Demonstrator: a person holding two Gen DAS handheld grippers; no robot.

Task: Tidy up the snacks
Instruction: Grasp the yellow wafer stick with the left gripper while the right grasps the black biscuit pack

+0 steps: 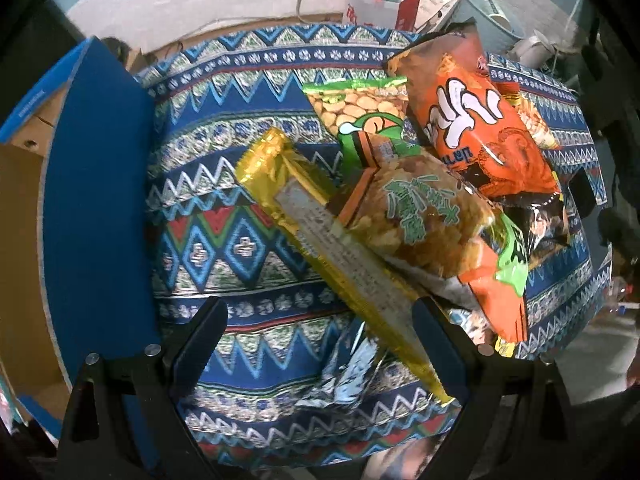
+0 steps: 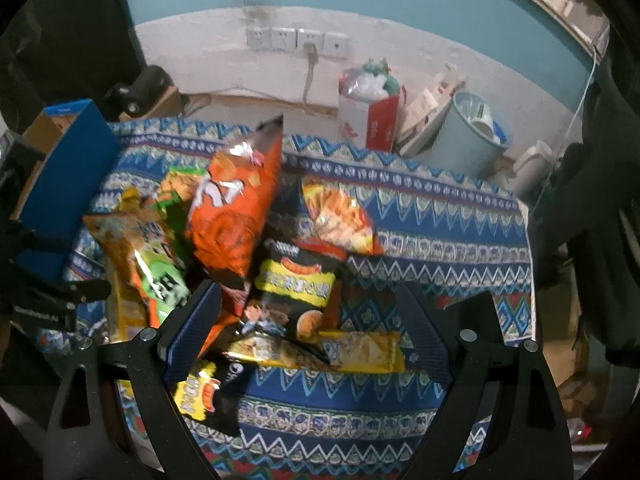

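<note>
A heap of snack bags lies on a patterned cloth [image 1: 248, 208]. In the left wrist view a long yellow packet [image 1: 332, 236] runs from the pile down between the fingers of my left gripper [image 1: 320, 336], which stands open over the cloth. Beside the packet are a clear bag with green print [image 1: 420, 216], a green peanut bag [image 1: 360, 112] and a tall orange bag [image 1: 472, 112]. In the right wrist view my right gripper [image 2: 310, 328] is open above a black and yellow bag [image 2: 296, 288] and a flat yellow packet [image 2: 360, 350]. The orange bag [image 2: 232, 216] stands behind.
An open blue cardboard box [image 1: 96, 200] stands at the left edge of the table, also seen as the blue box [image 2: 64, 168]. Past the far edge are a pale bin [image 2: 472, 136], a red and white bag [image 2: 368, 112] and wall sockets [image 2: 296, 42].
</note>
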